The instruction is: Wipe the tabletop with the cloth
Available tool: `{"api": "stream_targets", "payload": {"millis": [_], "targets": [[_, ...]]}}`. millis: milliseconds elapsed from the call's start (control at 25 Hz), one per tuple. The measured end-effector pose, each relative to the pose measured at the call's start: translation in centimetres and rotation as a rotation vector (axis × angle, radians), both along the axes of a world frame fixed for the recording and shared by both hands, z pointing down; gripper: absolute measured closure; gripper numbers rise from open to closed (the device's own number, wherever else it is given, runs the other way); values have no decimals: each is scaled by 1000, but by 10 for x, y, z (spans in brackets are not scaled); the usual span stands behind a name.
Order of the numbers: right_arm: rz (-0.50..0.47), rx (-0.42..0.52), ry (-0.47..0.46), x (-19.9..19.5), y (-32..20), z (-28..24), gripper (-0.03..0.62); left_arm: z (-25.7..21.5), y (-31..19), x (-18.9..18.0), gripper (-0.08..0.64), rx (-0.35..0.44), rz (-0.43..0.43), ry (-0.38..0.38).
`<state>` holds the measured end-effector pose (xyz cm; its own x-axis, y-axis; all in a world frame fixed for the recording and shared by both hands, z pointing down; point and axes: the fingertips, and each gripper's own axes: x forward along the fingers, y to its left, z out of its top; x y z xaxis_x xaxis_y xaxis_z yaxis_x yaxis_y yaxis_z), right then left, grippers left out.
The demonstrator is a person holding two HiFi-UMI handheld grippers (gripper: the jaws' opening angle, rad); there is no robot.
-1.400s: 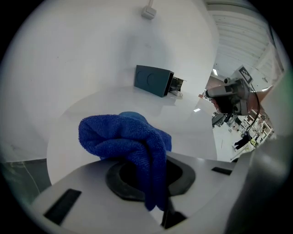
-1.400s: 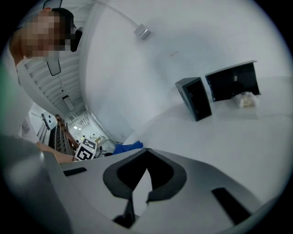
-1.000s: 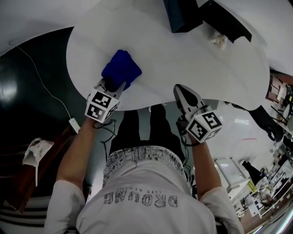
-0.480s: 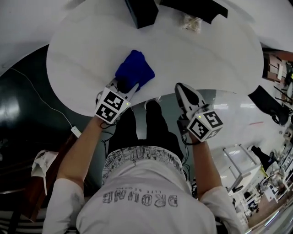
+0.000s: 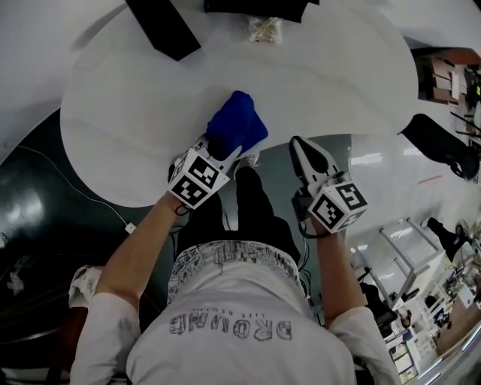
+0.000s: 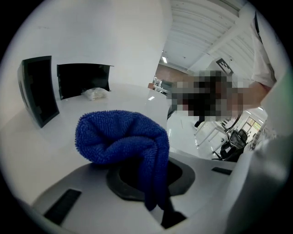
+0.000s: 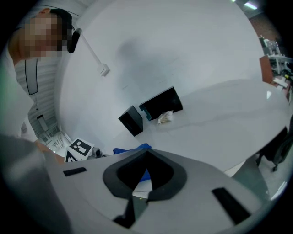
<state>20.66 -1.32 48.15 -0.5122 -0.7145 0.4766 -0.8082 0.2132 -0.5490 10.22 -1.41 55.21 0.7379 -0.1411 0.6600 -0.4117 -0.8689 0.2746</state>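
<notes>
A bunched blue cloth (image 5: 237, 125) rests on the white round tabletop (image 5: 128, 113) near its front edge. My left gripper (image 5: 218, 147) is shut on the cloth's near end; in the left gripper view the cloth (image 6: 122, 140) bulges out above the closed jaws. My right gripper (image 5: 302, 149) hangs just off the table's front edge, to the right of the cloth, jaws shut with nothing in them. From the right gripper view the cloth (image 7: 132, 149) peeks out behind the jaws.
At the table's far side stand a black box (image 5: 161, 26), a second black box (image 5: 255, 7) and a crumpled wrapper (image 5: 263, 30). The person's legs (image 5: 252, 207) are below the table edge. A dark chair (image 5: 436, 147) stands to the right.
The left gripper has dragged the blue cloth to the right along the table's front part. The right gripper has stayed at the edge.
</notes>
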Motion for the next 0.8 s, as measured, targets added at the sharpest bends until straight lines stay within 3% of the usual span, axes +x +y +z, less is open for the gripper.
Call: {"api": "stream_targets", "payload": {"millis": [200,480,800], "targets": [[28,-15,5,30,4,2,584,1,5,34,495,-8,46,0],[35,2,-1,30,1,-3,584,0,11,36,494,-14,34,2],[11,44,-5,23,-11,-21,584,-34,-8,14,494,-28,-89,96]]}}
